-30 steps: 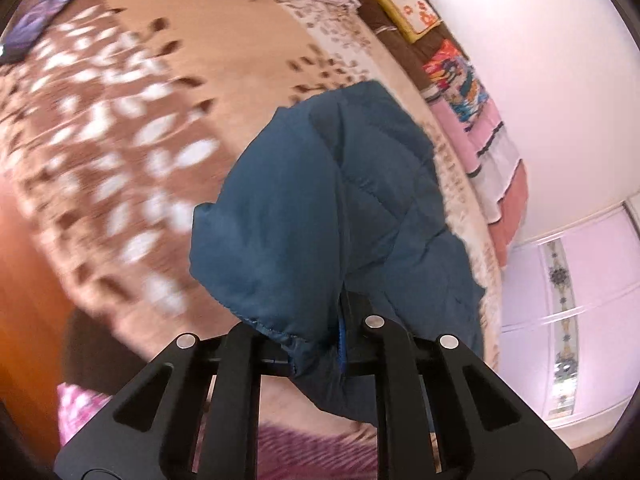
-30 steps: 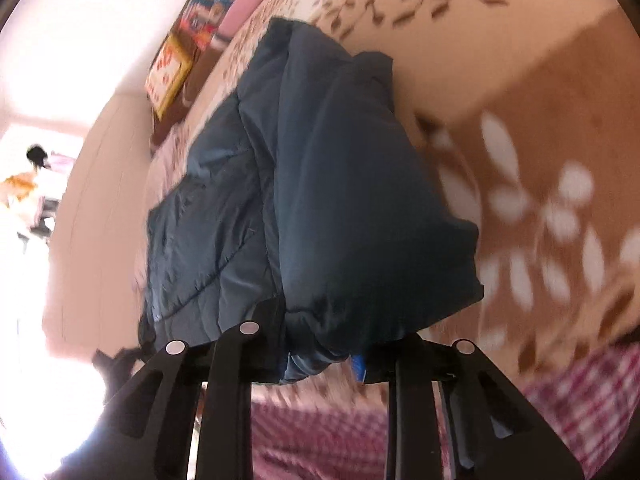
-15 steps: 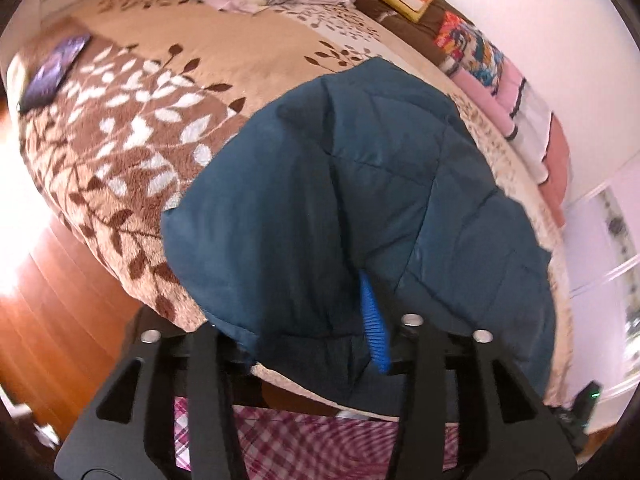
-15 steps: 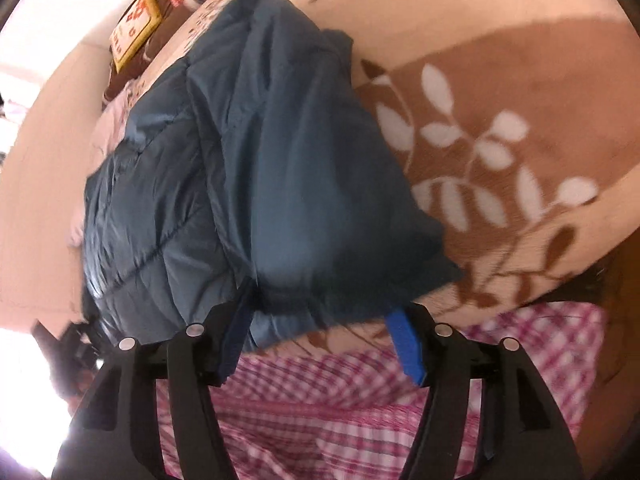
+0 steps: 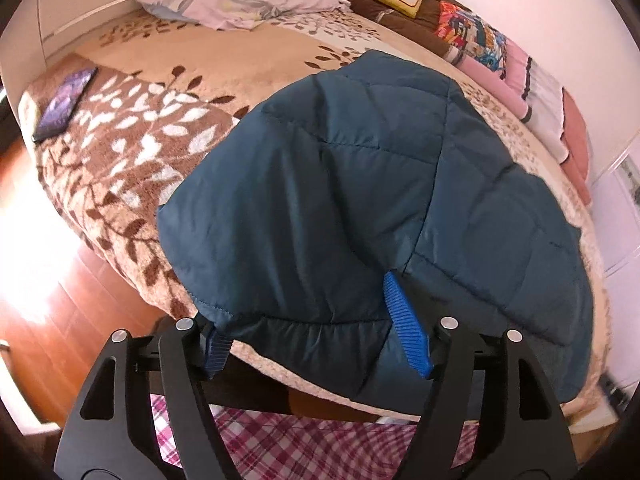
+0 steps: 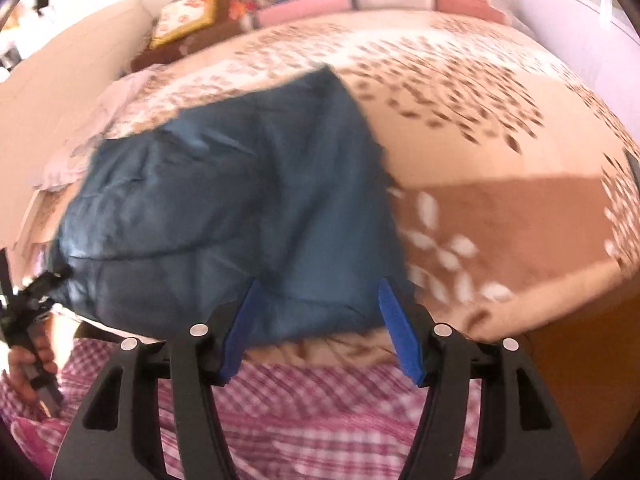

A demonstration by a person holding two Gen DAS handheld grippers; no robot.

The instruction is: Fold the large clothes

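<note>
A dark blue quilted jacket (image 5: 360, 200) lies folded on the bed, its near hem at the bed's front edge. It also shows in the right wrist view (image 6: 224, 216), blurred. My left gripper (image 5: 316, 320) is open, its blue pads either side of the jacket's near hem, not clamping it. My right gripper (image 6: 320, 320) is open and holds nothing, just in front of the jacket's near edge. The other gripper and the hand holding it show at the far left of the right wrist view (image 6: 28, 320).
The bed has a brown and beige leaf-pattern blanket (image 5: 132, 148). A dark flat object (image 5: 66, 104) lies near its left corner. A pillow (image 5: 240, 0) and stacked folded bedding (image 5: 500, 56) lie at the back. Wooden floor (image 5: 36, 320) is at left. Pink checked cloth (image 6: 320, 400) is below the grippers.
Both grippers opened and let go of the jacket, which now rests on the bed. Both pulled back toward the bed's front edge and tilted to level.
</note>
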